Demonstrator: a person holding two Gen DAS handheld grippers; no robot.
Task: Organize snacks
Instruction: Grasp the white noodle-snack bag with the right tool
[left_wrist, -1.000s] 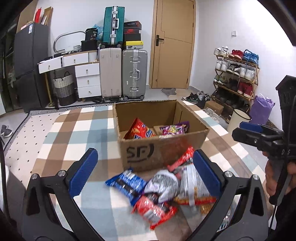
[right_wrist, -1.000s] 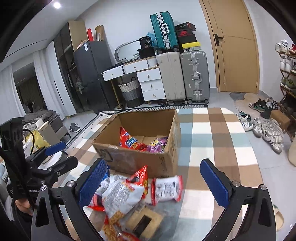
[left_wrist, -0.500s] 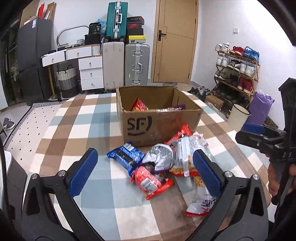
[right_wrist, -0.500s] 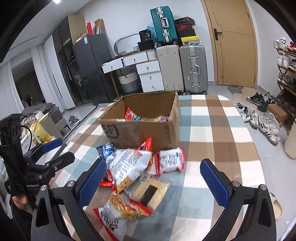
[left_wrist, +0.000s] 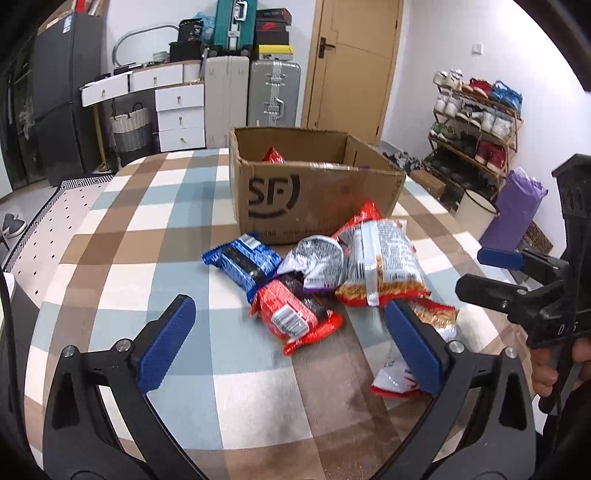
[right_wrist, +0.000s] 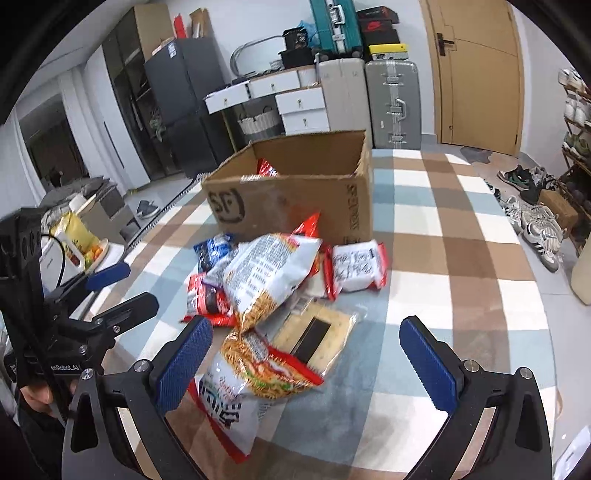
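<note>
Both tongs are hanging released and empty over the snack pile in front of the cardboard box.

The left tongs (left_wrist: 290, 338) are gaping wide, their blue pads either side of the red packet (left_wrist: 295, 314) that is lying at the near edge of the pile, in front of the cardboard box (left_wrist: 314, 195). The right tongs (right_wrist: 314, 363) are also spread wide, above the noodle bag (right_wrist: 255, 373) nearest them, further out from the box than the rest. The step in hand is probably choosing the next snack; the next move is calling for one pair to drop onto a single packet, close on it and carry it over the box rim. A blue packet (left_wrist: 243, 264) and a big white bag (right_wrist: 269, 273) are lying closer to the box, and one red bag (right_wrist: 266, 169) is already showing inside it.
</note>
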